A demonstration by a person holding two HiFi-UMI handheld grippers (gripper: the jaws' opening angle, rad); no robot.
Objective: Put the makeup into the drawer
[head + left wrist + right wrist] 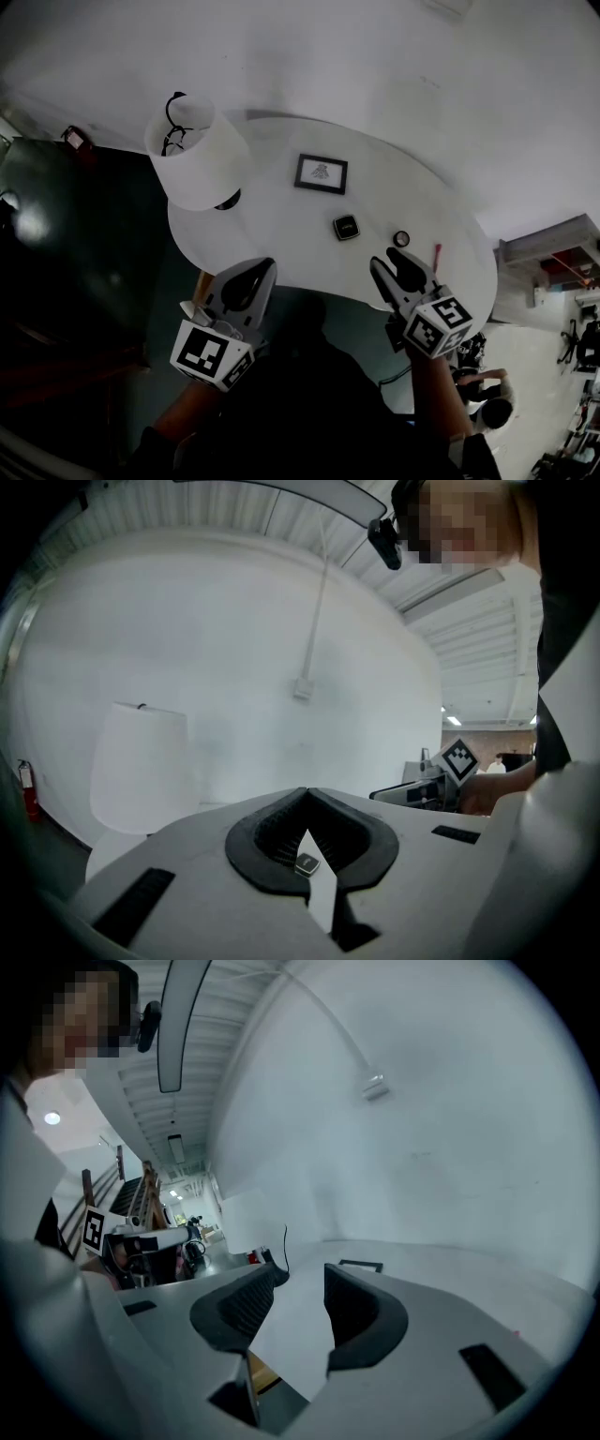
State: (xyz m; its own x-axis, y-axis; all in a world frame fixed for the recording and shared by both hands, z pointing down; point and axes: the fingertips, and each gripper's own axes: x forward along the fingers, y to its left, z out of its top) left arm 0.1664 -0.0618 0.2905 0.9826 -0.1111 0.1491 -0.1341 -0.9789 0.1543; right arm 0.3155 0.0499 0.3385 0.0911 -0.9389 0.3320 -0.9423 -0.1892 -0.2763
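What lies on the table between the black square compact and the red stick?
A small round pot, between the compact and the red stick; the head view shows it.

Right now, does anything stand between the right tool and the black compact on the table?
Nothing visible does. Only bare table lies between the right tool and the black compact; the small round item sits off to the side.

Dim, flat grey light, with fisheye curving and dark vignetted corners in every view.
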